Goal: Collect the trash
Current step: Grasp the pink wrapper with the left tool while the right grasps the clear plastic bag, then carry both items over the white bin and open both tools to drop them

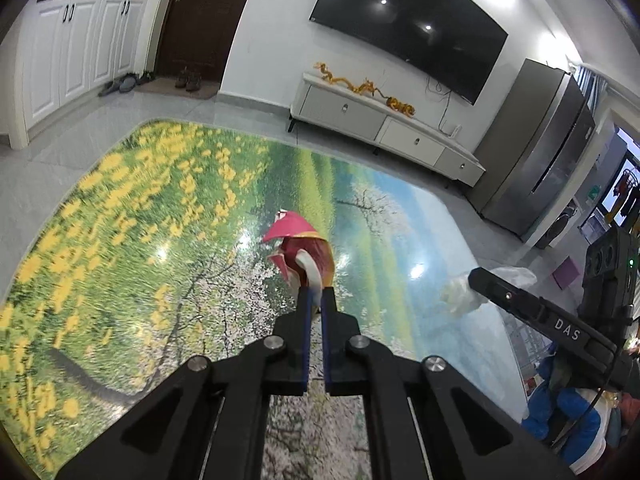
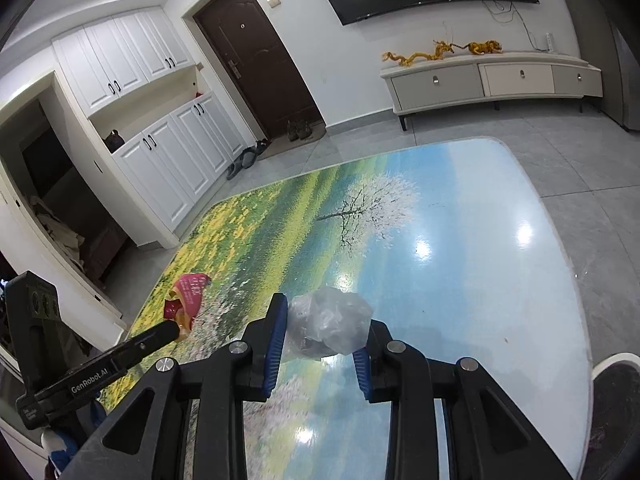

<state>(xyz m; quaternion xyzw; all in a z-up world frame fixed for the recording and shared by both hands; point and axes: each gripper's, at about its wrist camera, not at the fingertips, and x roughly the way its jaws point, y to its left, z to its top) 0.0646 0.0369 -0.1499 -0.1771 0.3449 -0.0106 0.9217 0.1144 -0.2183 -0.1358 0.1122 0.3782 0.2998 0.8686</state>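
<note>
My left gripper (image 1: 317,294) is shut on a red and pink snack wrapper (image 1: 302,246) and holds it above the glossy landscape-print table (image 1: 160,220). The wrapper also shows in the right wrist view (image 2: 188,294), at the tip of the left gripper (image 2: 176,330). My right gripper (image 2: 322,330) is shut on a crumpled clear plastic bag (image 2: 328,324) held above the table (image 2: 460,240). That bag shows in the left wrist view (image 1: 464,290) at the tip of the right gripper (image 1: 476,276).
A white TV cabinet (image 1: 384,124) with gold dragon ornaments stands under a wall TV (image 1: 408,24). A grey fridge (image 1: 536,168) is at the right. A dark round object (image 2: 616,388) sits at the table's right edge. Shoes lie by the door (image 2: 256,60).
</note>
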